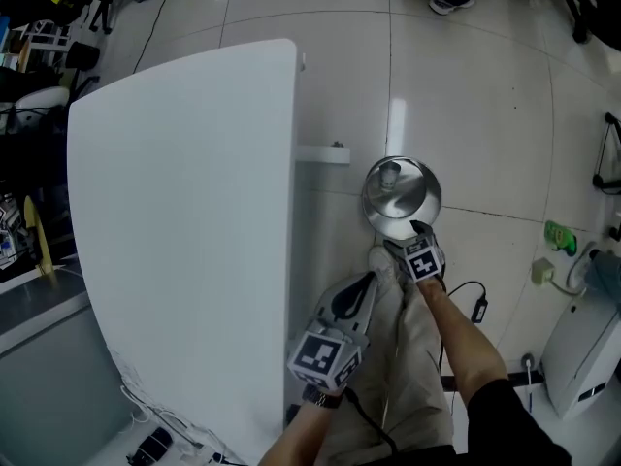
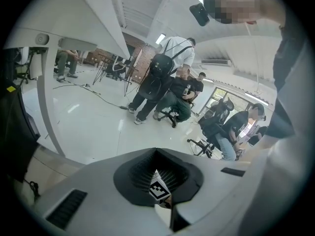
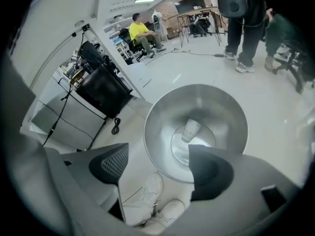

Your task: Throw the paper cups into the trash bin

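One floor: pale glossy tiled floor [image 1: 485,85] fills the right side of the head view and carries everything but the claws.
One surface: large white tabletop with rounded corners [image 1: 184,241], at the person's left; its right edge runs near the bin but does not touch it.
One bin: round, shiny steel trash bin [image 3: 221,117], open at the top, upright on the floor just ahead of the person's white shoes [image 3: 147,191].
Left claw: grey two-jaw left claw [image 2: 157,156], clenched, its jaws meeting at the tips with only a dark hollow between the pads and nothing gripped. In the head view it hangs beside the surface's right edge, over the person's beige trousers [image 1: 408,377], short of the bin and touching nothing.
Right claw: grey two-jaw right claw [image 3: 157,166], released, with its jaws spread wide and nothing between the pads. It points steeply down, poised above the near rim of the bin, and touches neither rim nor cup.
One cup: small white paper cup [image 3: 191,130] lies tipped on its side on the bin's bottom, near the centre. It sits below and beyond the right claw, clear of both jaws, framed in the gap and closer to the right-hand jaw.
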The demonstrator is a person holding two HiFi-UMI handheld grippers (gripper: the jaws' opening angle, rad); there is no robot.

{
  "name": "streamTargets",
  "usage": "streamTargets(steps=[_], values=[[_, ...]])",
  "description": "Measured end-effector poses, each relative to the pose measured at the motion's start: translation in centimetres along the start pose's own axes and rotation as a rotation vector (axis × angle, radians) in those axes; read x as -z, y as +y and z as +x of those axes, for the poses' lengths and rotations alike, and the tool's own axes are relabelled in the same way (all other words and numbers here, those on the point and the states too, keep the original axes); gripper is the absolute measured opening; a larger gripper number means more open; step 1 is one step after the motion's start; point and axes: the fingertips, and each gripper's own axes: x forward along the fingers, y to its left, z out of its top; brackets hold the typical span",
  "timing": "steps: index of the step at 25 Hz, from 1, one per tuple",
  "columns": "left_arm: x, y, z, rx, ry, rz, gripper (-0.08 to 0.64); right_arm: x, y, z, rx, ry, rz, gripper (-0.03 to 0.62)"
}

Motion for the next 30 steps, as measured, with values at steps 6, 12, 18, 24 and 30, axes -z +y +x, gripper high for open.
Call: streamTargets(steps=[6, 12, 18, 24, 30], values=[[-4.7, -3.2, -0.8, 0.027, -0.002, 0.030, 0.002, -1.9, 1.3, -6.7, -0.039, -0.020, 0.015, 0.391], [-11.5, -7.6, -5.2, 0.062, -0.057, 0.082, 0.002, -4.9, 6.2, -15.2, -0.028, -0.030, 0.023, 0.362], [-14.6, -9.2, -8.4, 0.030, -0.117, 0.106, 0.002, -10.5, 8.8, -21.9, -0.008, -0.115, 0.002, 0.362], [-22.8, -9.8, -13.1, 0.014, -0.275, 0.132, 0.002, -21.3, 9.8, -32.2, 0.067, -0.415, -0.053, 0.330], [-28.8, -12.2, -18.0, 0.039, -0.420, 0.196, 0.002, -28.2, 13.1, -45.4, 0.095, -0.712, -0.131, 0.289]])
